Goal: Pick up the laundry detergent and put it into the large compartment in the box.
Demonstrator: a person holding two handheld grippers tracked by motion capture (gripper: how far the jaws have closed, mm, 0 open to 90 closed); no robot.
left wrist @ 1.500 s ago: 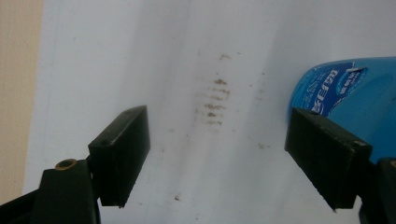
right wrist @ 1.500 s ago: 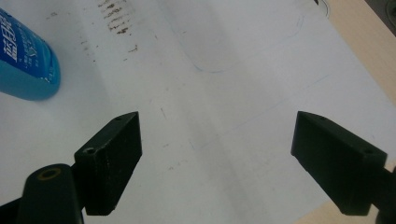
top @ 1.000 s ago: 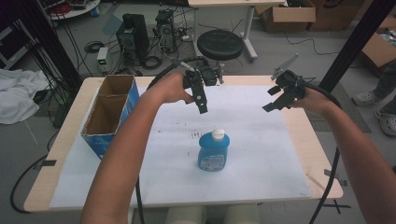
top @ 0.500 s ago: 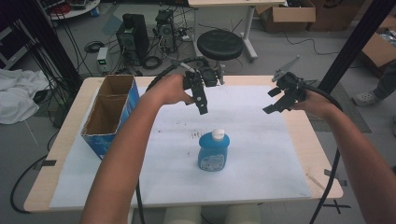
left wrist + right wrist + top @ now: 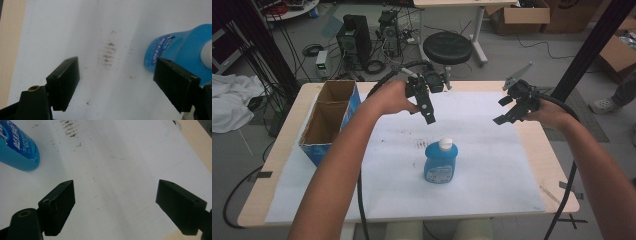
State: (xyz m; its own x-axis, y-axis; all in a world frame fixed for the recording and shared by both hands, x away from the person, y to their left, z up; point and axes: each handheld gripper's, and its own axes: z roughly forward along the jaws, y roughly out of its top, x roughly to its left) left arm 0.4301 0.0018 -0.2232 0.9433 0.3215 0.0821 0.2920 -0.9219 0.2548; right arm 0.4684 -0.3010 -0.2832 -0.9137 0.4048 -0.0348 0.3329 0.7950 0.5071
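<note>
1. I see my left forearm reaching forward over the table, its claw tipped down above the white sheet.
2. The left claw has just been opening; it gapes wide with nothing between the jaws.
3. My right hand hovers near the far right edge, its claw spread wide and holding nothing.
4. The blue bottle stands upright mid-sheet, between and nearer than both claws, untouched.

The bottle was bright blue with a white cap and white lettering on its label. It stood on a white paper sheet speckled with brown smudges. The open cardboard box was brown inside, blue outside.
</note>
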